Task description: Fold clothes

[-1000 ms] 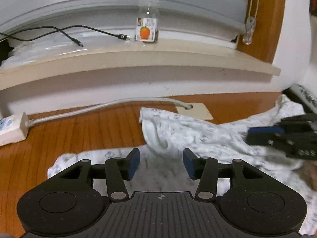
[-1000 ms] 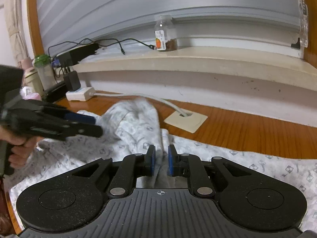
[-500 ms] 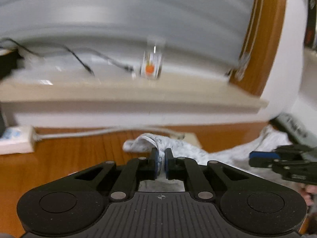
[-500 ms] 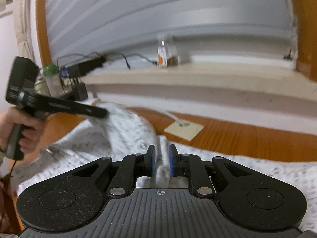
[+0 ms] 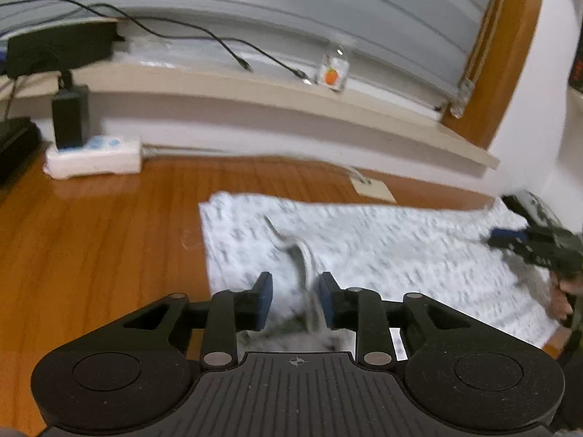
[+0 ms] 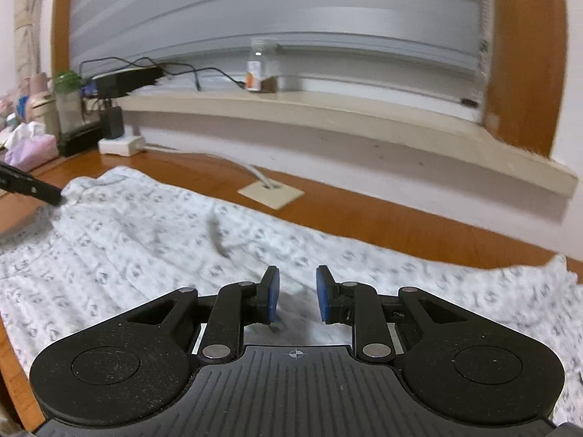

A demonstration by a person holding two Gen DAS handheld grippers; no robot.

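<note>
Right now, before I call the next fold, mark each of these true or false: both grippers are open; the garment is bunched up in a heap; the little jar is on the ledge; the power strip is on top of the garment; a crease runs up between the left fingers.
1. Both grippers are open. True: the left gripper and the right gripper each show a gap between the pads.
2. The garment is in a heap. False: it lies spread out on the wooden floor.
3. The jar stands on the ledge. True.
4. The power strip lies on the garment. False: it sits on bare floor, apart from it.
5. A raised crease runs between the left fingers. True.
</note>
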